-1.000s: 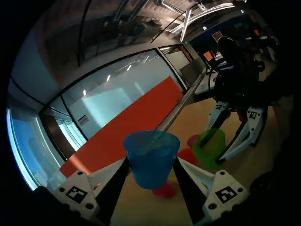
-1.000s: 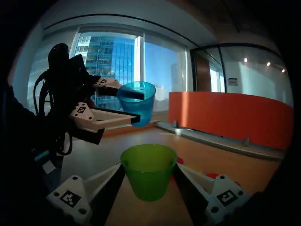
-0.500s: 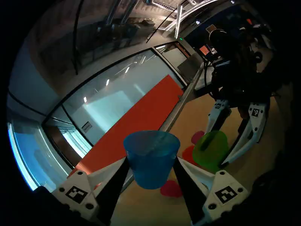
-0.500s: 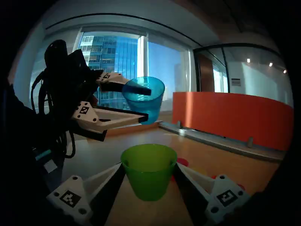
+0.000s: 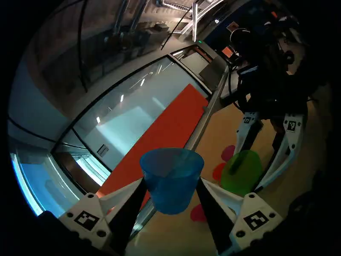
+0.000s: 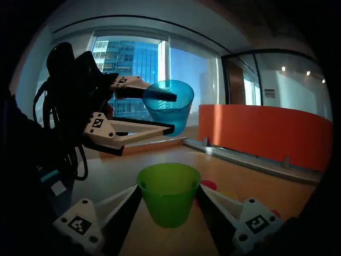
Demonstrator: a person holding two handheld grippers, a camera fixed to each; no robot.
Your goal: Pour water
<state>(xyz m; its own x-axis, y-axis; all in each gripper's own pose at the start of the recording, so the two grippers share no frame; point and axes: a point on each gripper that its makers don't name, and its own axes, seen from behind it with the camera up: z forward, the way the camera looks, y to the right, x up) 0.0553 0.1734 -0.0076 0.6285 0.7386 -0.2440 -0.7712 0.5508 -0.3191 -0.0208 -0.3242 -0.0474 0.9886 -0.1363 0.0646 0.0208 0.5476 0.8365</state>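
Observation:
A translucent blue cup [image 5: 172, 179] sits clamped between the white fingers of my left gripper [image 5: 171, 194]. In the right gripper view that blue cup [image 6: 169, 106] hangs up high, tilted slightly, above and a little left of the green one. My right gripper [image 6: 169, 200] is shut on a green cup [image 6: 169, 193], held upright with its mouth open upward. The left gripper view looks down on this green cup [image 5: 241, 172] lower right, between the right gripper's fingers [image 5: 281, 158]. I cannot make out any water in either cup.
A wooden floor [image 6: 238, 179] spreads below with round coloured mats [image 5: 227, 152] on it. An orange wall panel [image 6: 273, 128] and a metal floor rail [image 6: 238, 158] run behind. Large windows [image 6: 128, 59] stand to the left. A dark-clad hand with cables [image 6: 68, 106] holds the left gripper.
The blue cup has risen and moved rightward over the green cup, and the left gripper has rolled further. The green cup has stayed still.

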